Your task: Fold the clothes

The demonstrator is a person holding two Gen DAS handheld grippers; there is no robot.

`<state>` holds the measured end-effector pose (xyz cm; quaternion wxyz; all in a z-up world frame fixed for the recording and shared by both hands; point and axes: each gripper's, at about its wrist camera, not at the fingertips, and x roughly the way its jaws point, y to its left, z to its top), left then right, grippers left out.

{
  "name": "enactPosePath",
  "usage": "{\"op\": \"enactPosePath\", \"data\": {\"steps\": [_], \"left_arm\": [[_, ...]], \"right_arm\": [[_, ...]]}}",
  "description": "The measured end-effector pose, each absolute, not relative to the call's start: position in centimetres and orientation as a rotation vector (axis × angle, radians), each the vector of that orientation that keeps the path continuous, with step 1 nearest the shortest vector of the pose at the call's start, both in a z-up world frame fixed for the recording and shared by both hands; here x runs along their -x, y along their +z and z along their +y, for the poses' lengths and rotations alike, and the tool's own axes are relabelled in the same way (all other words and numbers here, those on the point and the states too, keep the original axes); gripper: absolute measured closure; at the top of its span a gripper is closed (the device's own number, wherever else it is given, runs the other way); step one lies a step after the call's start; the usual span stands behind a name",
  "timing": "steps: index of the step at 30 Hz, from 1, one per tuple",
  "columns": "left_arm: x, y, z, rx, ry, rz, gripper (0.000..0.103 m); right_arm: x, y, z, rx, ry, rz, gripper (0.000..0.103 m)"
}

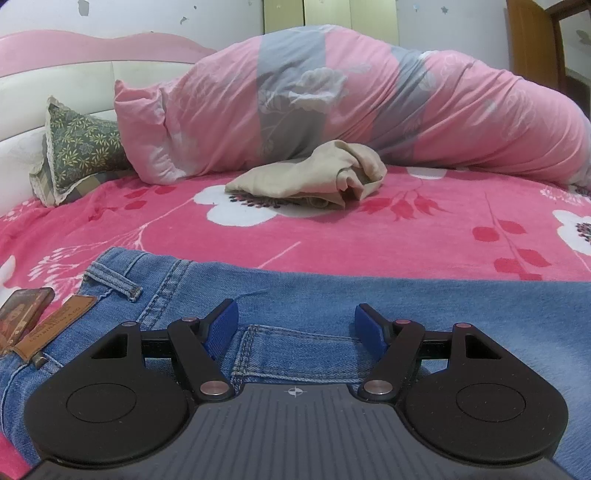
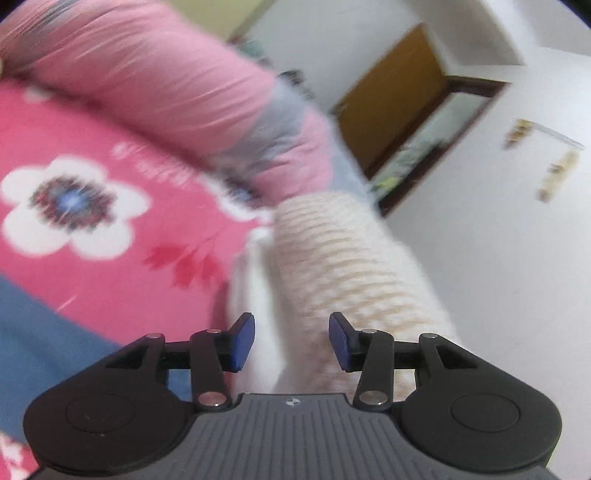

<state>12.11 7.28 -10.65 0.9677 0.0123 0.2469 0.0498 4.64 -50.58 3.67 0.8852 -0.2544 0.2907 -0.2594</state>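
Blue denim jeans point(image 1: 295, 295) lie flat on the bed directly beneath and ahead of the left gripper point(image 1: 295, 326), whose blue-padded fingers point(image 1: 221, 326) stand spread wide, gripping nothing, with a stitched seam of the denim running between them. Left of the left finger lie a belt loop point(image 1: 110, 282) and a brown leather waist patch point(image 1: 55, 325), and beyond these, at the picture's left edge, a small dark brown flat object point(image 1: 24, 310) that cannot be identified. Ahead of the fingertips, well past the far edge of the jeans, a crumpled beige garment point(image 1: 310, 177) rests on the pink flower-printed bedspread point(image 1: 369, 236). Behind it a bulky pink-and-grey quilt point(image 1: 332, 103) is heaped across the bed; to its left a green leaf-patterned pillow point(image 1: 81, 147) leans against a white padded headboard with a pink rim point(image 1: 74, 48). A pale, chipped wall point(image 1: 129, 14) closes the view. The right wrist view is tilted and motion-blurred. The right gripper point(image 2: 291, 341) also has its fingers point(image 2: 242, 341) spread apart, closed on nothing; between and ahead of them lies a cream ribbed knit garment point(image 2: 332, 258). Left of the left finger a blue strip of the jeans point(image 2: 44, 332) shows on the bedspread point(image 2: 110, 280), with a white flower motif point(image 2: 70, 206) farther out and the quilt point(image 2: 166, 81) beyond. Right of the fingers stands a white wall point(image 2: 480, 258), bearing a brown wooden door point(image 2: 391, 99) in a dark frame and small blurred hanging items point(image 2: 554, 173).
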Motion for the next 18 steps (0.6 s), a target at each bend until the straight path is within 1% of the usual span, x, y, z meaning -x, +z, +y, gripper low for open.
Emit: {"op": "enactPosePath", "data": {"steps": [4, 6, 9, 12, 15, 16, 18], "left_arm": [[-12.1, -10.6, 7.3, -0.023, 0.100, 0.498, 0.033], [-12.1, -10.7, 7.3, -0.024, 0.101, 0.498, 0.033], [-12.1, -10.7, 7.3, -0.025, 0.101, 0.498, 0.033], [-12.1, -10.7, 7.2, -0.026, 0.102, 0.498, 0.033], [-12.1, -10.8, 7.2, -0.027, 0.103, 0.496, 0.033], [-12.1, -10.8, 7.2, -0.029, 0.104, 0.497, 0.033], [-12.1, -10.8, 7.1, -0.031, 0.104, 0.499, 0.033]], "right_arm": [[-0.9, 5.5, -50.9, 0.335, -0.622, 0.476, 0.057], [1.4, 5.7, -50.6, 0.194, -0.600, 0.445, 0.058], [3.5, 3.4, -50.3, -0.054, -0.495, 0.503, 0.059], [4.8, 0.0, -51.1, -0.331, -0.510, 0.543, 0.059], [6.7, -3.4, -52.8, -0.589, -0.585, 0.507, 0.059], [7.1, -4.5, -53.2, -0.644, -0.615, 0.493, 0.058], [7.0, -6.1, -53.4, -0.641, -0.677, 0.488, 0.058]]}}
